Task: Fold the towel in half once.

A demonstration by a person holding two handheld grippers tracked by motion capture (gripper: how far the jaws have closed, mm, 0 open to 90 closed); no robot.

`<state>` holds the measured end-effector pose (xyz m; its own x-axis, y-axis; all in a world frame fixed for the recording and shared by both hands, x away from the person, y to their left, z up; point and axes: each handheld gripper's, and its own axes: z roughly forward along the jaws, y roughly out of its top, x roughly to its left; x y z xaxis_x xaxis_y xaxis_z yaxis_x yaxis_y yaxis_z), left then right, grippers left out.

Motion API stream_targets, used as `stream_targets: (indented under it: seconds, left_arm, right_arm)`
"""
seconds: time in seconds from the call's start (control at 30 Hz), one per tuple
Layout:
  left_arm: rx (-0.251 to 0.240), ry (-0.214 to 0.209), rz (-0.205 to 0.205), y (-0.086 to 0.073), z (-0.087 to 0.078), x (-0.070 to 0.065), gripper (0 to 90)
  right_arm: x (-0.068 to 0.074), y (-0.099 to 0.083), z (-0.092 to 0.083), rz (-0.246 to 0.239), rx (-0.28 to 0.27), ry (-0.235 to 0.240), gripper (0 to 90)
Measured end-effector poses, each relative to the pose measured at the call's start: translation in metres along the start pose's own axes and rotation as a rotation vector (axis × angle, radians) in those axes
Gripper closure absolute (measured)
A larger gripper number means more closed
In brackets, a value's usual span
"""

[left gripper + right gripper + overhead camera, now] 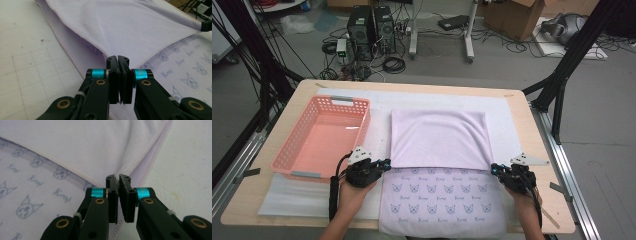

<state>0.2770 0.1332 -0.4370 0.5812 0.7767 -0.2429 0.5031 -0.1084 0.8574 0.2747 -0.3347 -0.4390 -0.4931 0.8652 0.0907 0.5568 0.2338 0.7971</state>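
Nearest the high camera, the person's forearms come up from the bottom edge, one hand on each tool. Each set of tongs is clamped shut on a corner of the folded-over flap of the lilac cloth [439, 165]: the left gripper [386, 163] pinches the flap's left corner, the right gripper [493, 169] its right corner, and in both gripper views the black pads meet with only the thin hem between them.

Judging from this, the main risk is a slipping corner: each bite looks shallow, right at the stitched edge, so a quick lift or a pull outward could drag the hem free and let one side drop. If the hands then rise or travel unevenly, the fold would probably skew and its edges would not line up. A pinch that also caught the lower layer would drag the whole cloth along the white mat [507, 117], perhaps against the pink basket [323, 137] just beside it.

That cloth lies flat in the middle of the table [257, 190], its plain side turned up on the far half, small cat-face prints and script on the near half, which hangs slightly over the table's near edge
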Motion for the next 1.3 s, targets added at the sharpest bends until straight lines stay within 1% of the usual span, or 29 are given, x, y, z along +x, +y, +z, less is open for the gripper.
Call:
stream_targets:
  seconds: [0.1, 0.27, 0.47, 0.5, 0.77, 0.97, 1.07, 1.3]
  left_arm:
    - [-0.004, 0.002, -0.001, -0.004, -0.005, -0.004, 87.3]
    - [-0.017, 0.001, 0.000, -0.012, -0.017, -0.011, 87.3]
    - [-0.027, -0.002, 0.002, -0.022, -0.031, -0.025, 87.3]
    - [-0.026, -0.003, 0.004, -0.024, -0.034, -0.027, 87.3]
    - [-0.032, 0.006, -0.001, -0.038, -0.052, -0.044, 87.3]
    - [-0.030, 0.007, 0.002, -0.047, -0.064, -0.054, 87.3]
    - [-0.033, 0.005, 0.006, -0.051, -0.070, -0.060, 87.3]
    - [-0.038, 0.005, 0.001, -0.060, -0.082, -0.069, 87.3]
  right_arm:
    - [0.003, -0.003, -0.003, 0.000, 0.003, 0.003, 85.3]
    - [0.010, -0.010, -0.014, 0.001, -0.004, 0.001, 85.3]
    - [0.020, -0.021, -0.029, -0.005, -0.004, -0.002, 85.3]
    - [0.022, -0.023, -0.032, 0.000, -0.003, -0.001, 85.3]
    - [0.035, -0.040, -0.052, -0.002, 0.002, 0.004, 85.3]
    - [0.041, -0.051, -0.067, -0.002, -0.002, -0.002, 85.5]
    - [0.045, -0.056, -0.073, 0.003, -0.004, 0.001, 85.7]
    - [0.053, -0.063, -0.085, -0.009, -0.009, 0.012, 85.9]
